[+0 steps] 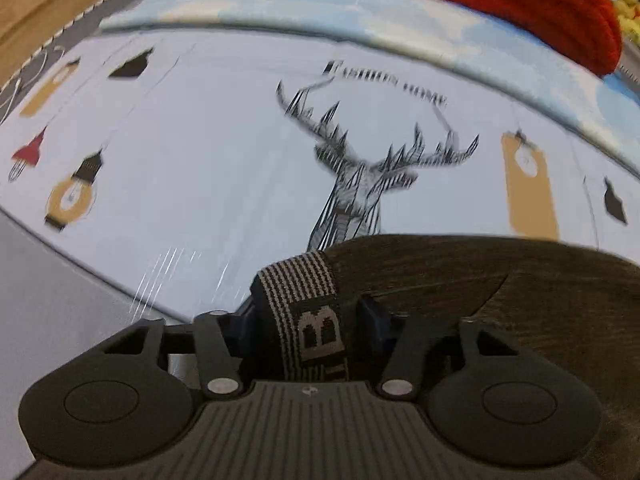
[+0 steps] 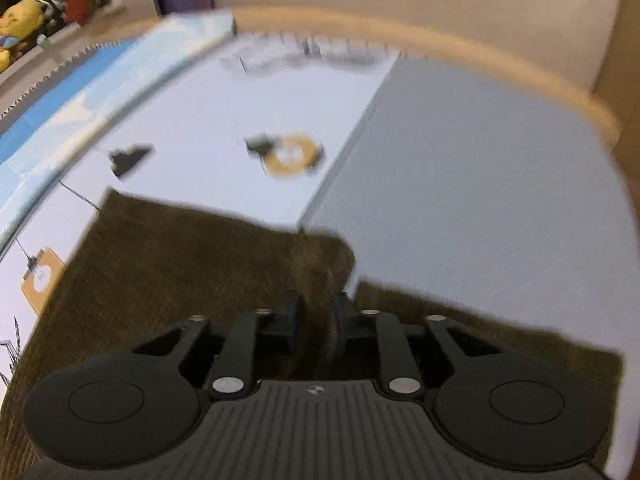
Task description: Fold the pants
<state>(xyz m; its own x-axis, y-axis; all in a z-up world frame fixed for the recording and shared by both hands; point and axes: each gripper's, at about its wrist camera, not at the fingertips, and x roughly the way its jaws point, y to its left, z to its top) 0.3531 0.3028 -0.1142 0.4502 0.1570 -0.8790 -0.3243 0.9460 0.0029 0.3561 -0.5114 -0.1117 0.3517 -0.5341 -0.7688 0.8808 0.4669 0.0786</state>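
Gripping striped waistband [image 1: 298, 312] of pants [image 1: 500, 280], left tool [image 1: 308, 312] half closed; band sits between jaws, left pad contact unclear. Right tool [image 2: 320, 320] pinches bunched brown cloth of same pants [image 2: 180, 264], jaws narrow, pads pressing fold. Pants lie flat on bench [image 1: 200, 140] with deer print [image 1: 360, 184], directly beneath and ahead of both tools. Garment spreads rightward from left tool, leftward from right tool; long axis likely runs between them. Both hands equally near.

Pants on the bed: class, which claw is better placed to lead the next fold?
Probably the left claw: it clamps the striped waistband, a firm edge. The right claw pinches only a bunched ridge of the pants.
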